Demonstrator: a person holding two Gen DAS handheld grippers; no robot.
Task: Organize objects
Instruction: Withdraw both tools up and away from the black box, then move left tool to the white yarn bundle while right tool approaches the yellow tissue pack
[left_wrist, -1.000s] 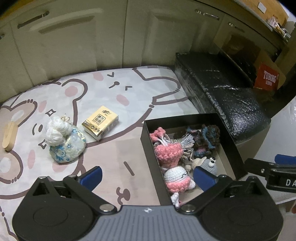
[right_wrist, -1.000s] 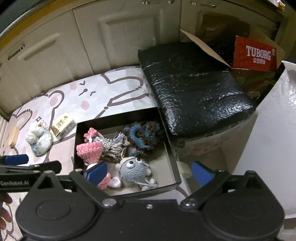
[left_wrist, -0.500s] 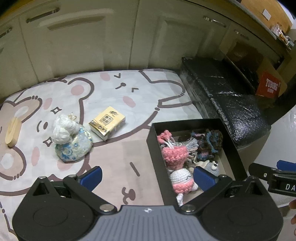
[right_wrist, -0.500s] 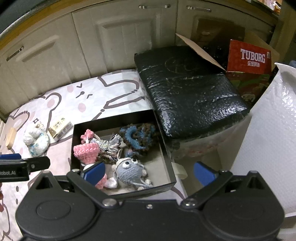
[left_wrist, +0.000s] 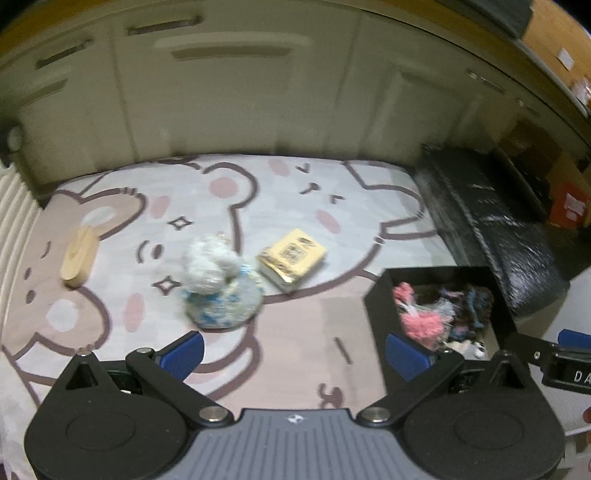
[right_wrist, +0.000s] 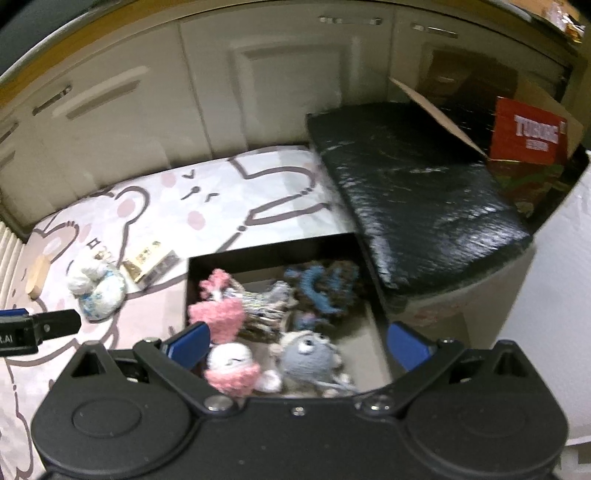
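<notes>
Black box (right_wrist: 364, 332) sits at the right edge of the bear-print mat (left_wrist: 295, 192), beside the black wrapped block (right_wrist: 413, 184). Since 1.0 s ago the left view has swung left and pulled back: the box has slid toward the frame's right edge, while the loose items now lie ahead of the left gripper (left_wrist: 293, 350). Judged: the left gripper is lining up on a loose item, probably the floral pouch (left_wrist: 221, 295), for transfer to the box.

Left gripper: fingers spread wide, nothing between them. Right gripper (right_wrist: 299, 341): fingers spread wide, empty, hovering over the near side of the box; little change there.

Count, in box: crochet toys, at least 5 (pink one at rear, pink-and-white one, grey one with eyes, blue-brown one, striped grey one); the tangle is blurred, so exact number uncertain
Count, loose on mat: 3
- floral pouch with white top, 1
- yellow packet (left_wrist: 291, 258), 1, just beside the pouch
- wooden piece (left_wrist: 78, 256), 1, well apart at left
</notes>
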